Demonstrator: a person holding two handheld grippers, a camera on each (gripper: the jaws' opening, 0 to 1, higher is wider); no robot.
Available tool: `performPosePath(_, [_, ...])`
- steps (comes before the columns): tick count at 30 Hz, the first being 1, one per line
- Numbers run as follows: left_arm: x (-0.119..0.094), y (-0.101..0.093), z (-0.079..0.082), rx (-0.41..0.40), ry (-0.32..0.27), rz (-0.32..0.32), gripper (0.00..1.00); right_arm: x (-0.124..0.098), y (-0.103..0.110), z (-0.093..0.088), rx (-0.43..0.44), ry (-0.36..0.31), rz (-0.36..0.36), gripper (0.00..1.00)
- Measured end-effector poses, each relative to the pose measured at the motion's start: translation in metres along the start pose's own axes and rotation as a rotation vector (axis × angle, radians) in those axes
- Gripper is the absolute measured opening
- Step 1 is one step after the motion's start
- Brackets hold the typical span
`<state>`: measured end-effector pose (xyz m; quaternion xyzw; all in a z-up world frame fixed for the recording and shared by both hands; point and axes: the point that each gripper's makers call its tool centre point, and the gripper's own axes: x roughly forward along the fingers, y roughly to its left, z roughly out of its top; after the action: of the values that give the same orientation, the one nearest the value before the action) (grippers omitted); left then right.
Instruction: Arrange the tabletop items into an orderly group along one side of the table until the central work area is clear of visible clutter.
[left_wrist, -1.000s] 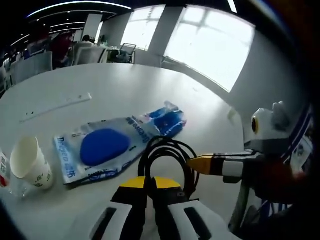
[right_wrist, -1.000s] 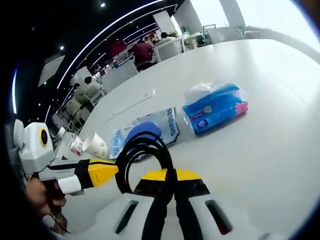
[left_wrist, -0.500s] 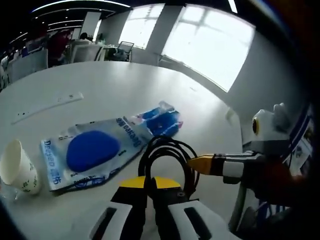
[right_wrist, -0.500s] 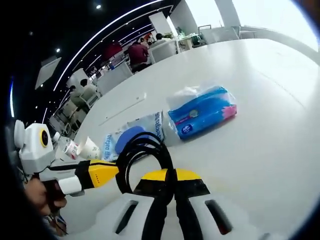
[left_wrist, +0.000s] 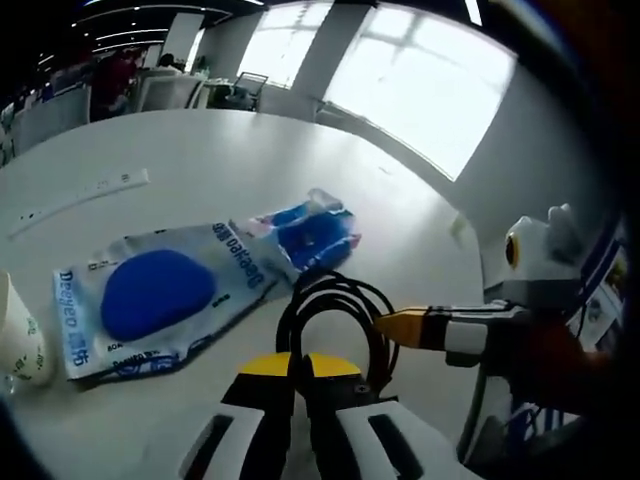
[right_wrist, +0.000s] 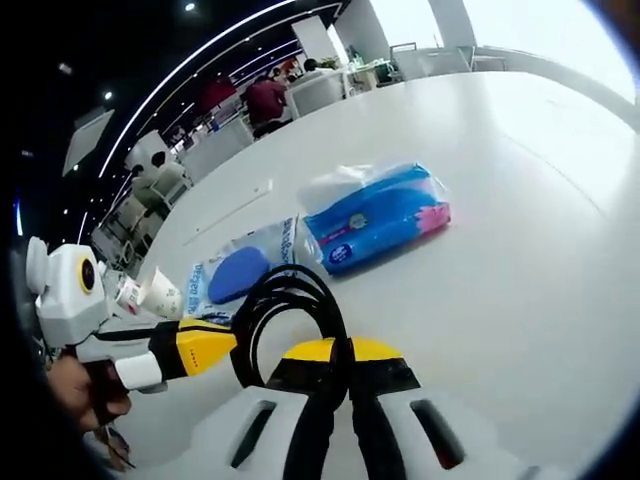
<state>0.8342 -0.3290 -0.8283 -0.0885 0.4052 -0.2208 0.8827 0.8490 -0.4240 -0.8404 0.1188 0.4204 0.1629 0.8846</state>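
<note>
A coiled black cable (left_wrist: 331, 304) hangs between both grippers above the white table (left_wrist: 200, 160). My left gripper (left_wrist: 300, 362) is shut on the coil's near side. My right gripper (left_wrist: 386, 327) comes in from the right with its yellow tip against the loop. In the right gripper view the right gripper (right_wrist: 340, 350) is shut on the cable (right_wrist: 285, 300), and the left gripper (right_wrist: 226, 341) meets the coil from the left. On the table lie a blue tissue pack (right_wrist: 375, 215), a flat pouch with a blue pad (left_wrist: 150, 298) and a paper cup (right_wrist: 160, 293).
A thin white strip (left_wrist: 78, 191) lies far out on the table. A small bottle (right_wrist: 126, 293) stands by the cup. A hand (right_wrist: 85, 395) holds the left gripper. Chairs and seated people (right_wrist: 265, 100) are beyond the table's far edge. Bare tabletop (right_wrist: 520, 260) stretches to the right.
Both views have swung, so the pouch and cup sit further left in the left gripper view. The cable stays gripped the same way. The table items themselves have not moved.
</note>
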Motion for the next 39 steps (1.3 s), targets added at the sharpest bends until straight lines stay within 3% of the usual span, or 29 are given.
performPosePath(18, [0.018,0.009,-0.018,-0.083,0.041,0.030,0.02,0.022,-0.008,-0.007,-0.077,0.063,-0.011,0.00])
performPosePath(32, [0.023,0.015,-0.026,-0.047,0.063,0.045,0.03,0.031,-0.011,-0.005,-0.174,0.065,-0.026,0.00])
performPosePath(39, [0.017,0.017,-0.023,-0.014,0.036,0.048,0.12,0.030,-0.011,-0.002,-0.247,0.039,-0.030,0.01])
